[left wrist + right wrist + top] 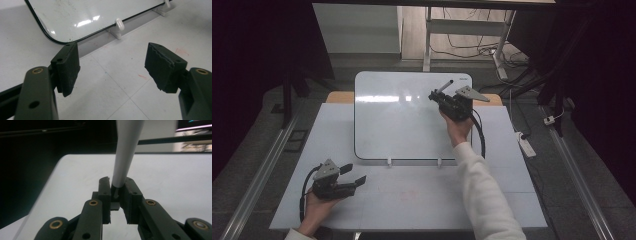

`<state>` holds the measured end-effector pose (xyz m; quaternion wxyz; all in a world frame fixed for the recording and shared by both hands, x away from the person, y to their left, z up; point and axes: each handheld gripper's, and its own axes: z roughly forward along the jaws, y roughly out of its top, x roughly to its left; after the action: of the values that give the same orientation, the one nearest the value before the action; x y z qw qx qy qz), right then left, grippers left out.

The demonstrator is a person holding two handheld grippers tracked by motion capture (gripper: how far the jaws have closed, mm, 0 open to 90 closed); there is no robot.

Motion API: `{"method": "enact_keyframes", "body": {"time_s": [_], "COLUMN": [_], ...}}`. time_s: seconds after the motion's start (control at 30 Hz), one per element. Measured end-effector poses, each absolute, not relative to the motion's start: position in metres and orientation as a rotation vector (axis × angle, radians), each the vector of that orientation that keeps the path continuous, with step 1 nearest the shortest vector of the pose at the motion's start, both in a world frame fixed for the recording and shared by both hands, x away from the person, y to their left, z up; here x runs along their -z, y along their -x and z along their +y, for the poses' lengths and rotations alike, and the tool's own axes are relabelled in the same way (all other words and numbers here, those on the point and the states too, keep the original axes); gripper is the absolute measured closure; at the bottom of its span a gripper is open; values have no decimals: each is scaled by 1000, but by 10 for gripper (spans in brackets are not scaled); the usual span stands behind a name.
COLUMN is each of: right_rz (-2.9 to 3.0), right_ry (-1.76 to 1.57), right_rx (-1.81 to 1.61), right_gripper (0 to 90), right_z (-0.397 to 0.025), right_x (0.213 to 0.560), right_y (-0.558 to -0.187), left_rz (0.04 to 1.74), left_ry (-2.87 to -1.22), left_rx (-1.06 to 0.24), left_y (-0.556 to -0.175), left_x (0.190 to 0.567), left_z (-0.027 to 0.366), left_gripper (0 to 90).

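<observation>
Grey floor (272,130), white desk frame (467,30) beyond, cables (472,50), power strip (526,145), dark surroundings

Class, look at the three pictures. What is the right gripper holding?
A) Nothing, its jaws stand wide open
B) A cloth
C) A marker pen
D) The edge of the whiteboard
C: the right gripper has its jaws closed on a slim grey marker pen, held over the whiteboard.
</observation>
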<state>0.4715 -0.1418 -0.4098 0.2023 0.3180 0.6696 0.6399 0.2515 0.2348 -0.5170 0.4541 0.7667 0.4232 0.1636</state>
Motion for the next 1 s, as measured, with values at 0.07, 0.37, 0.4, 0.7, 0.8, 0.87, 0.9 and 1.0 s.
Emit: {"method": "enact_keyframes", "body": {"time_s": [0.07,0.37,0.4,0.7,0.8,0.87,0.9,1.0], "right_rz": [1918,2118,2126,2235,2280,2301,2318,2351], "right_ry": [-867,-796,-798,-809,-811,-810,-805,-785], "right_rx": [-1794,-1747,-1743,-1714,-1685,-1689,-1681,-1673], "right_gripper": [775,775,775,774,774,774,774,774], "right_z": [-149,-193,-198,-224,-225,-225,-223,-219], "right_x": [410,424,426,446,452,454,456,458], "right_y": [-461,-398,-392,-353,-351,-350,-350,-349], "left_rz": [1040,965,952,848,818,790,776,730], "left_ry": [-1887,-1830,-1838,-1878,-1883,-1891,-1894,-1908], "left_rx": [-412,-561,-566,-537,-526,-519,-508,-471], "left_y": [-251,-251,-251,-256,-262,-267,-269,-277], "left_x": [516,496,493,474,467,462,459,452], "left_z": [235,234,231,204,193,183,178,163], "left_gripper": [289,288,288,287,287,287,287,286]}}
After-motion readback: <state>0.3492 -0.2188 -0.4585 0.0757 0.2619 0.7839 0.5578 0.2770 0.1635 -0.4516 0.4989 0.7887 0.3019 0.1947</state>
